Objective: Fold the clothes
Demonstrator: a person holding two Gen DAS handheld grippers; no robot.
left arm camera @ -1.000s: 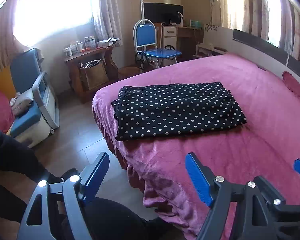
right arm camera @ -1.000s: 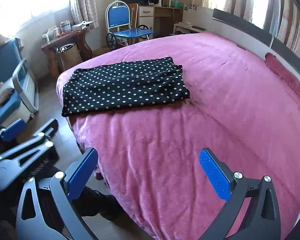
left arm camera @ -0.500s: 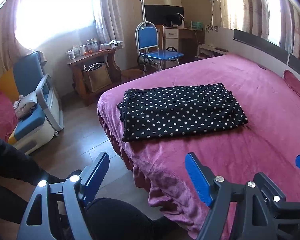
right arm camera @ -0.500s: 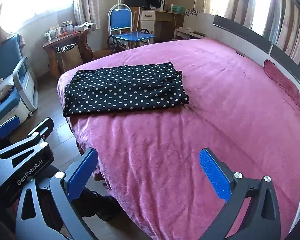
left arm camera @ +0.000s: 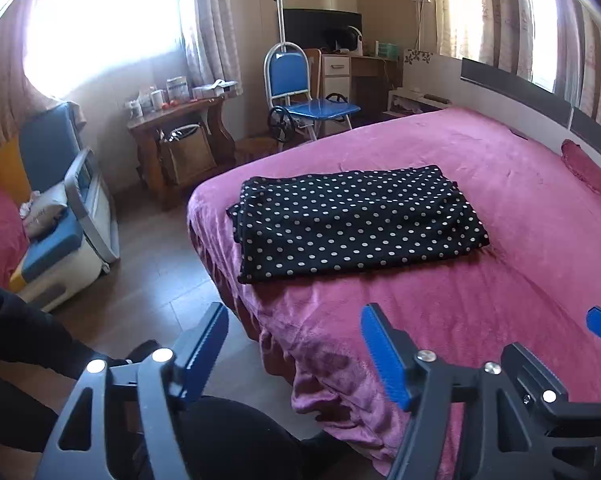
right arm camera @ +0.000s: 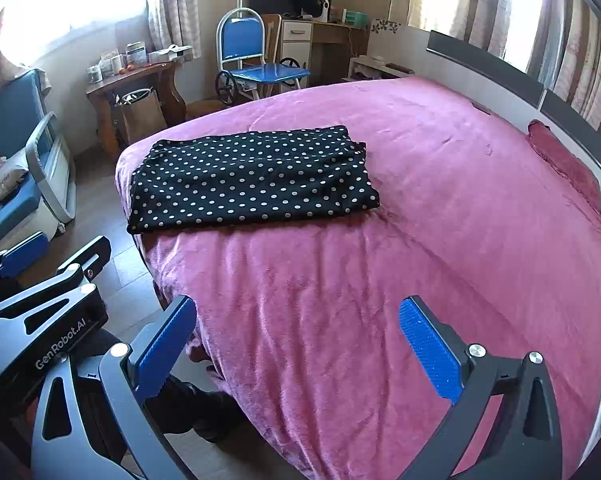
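Beside bed (right arm camera: 440,200), left gripper (right arm camera: 40,250) visible only right-wrist view.

A lived-in home bedroom is showing here: a wide bed (right arm camera: 440,208) under a magenta plush blanket is filling the room. Curtains (left arm camera: 210,24) are hanging at sunlit windows, and a cluttered wooden side table (left arm camera: 176,110), a blue chair (right arm camera: 244,54) and a desk (right arm camera: 328,36) are standing along the walls
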